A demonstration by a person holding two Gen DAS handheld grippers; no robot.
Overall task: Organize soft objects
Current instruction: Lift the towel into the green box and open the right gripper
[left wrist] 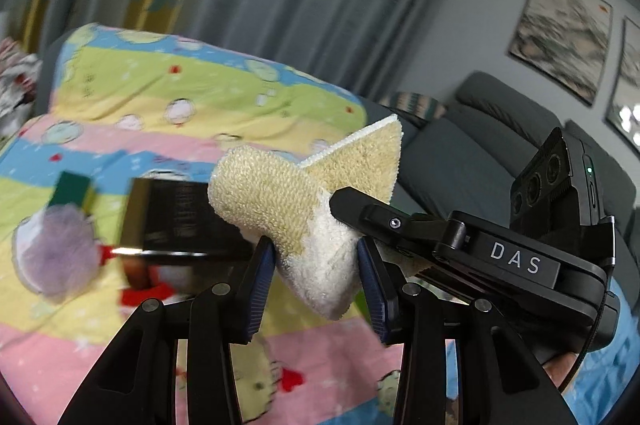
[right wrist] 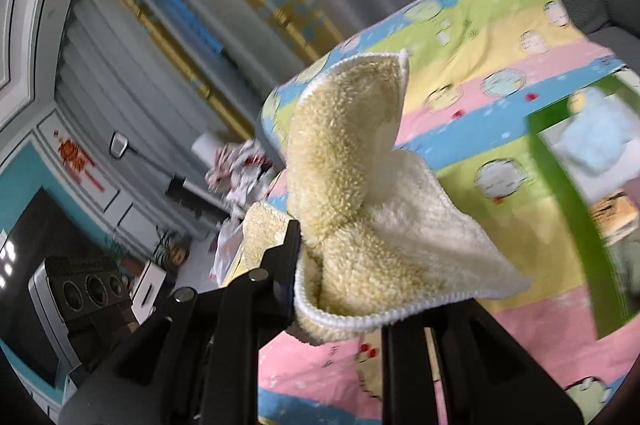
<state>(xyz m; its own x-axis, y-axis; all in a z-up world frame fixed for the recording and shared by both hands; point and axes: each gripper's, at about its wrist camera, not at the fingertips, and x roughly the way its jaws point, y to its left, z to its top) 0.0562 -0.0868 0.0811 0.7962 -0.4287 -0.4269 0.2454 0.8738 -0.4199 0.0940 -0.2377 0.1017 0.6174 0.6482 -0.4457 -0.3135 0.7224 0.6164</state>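
Note:
A cream and yellow terry cloth (left wrist: 304, 209) is held up in the air between both grippers, above a bed with a pastel cartoon quilt (left wrist: 168, 97). My left gripper (left wrist: 318, 265) is shut on the cloth's lower white fold, blue pads pressing either side. My right gripper (left wrist: 400, 225) reaches in from the right in the left wrist view and grips the same cloth. In the right wrist view the cloth (right wrist: 352, 193) bunches over my right gripper (right wrist: 340, 305) and hides the fingertips.
A black box (left wrist: 180, 221), a lilac fluffy pad (left wrist: 56, 253) and a green-yellow sponge (left wrist: 72, 191) lie on the quilt. A green-rimmed bin (right wrist: 560, 193) holds a pale blue cloth (right wrist: 596, 141). A grey sofa (left wrist: 480, 153) stands at the right.

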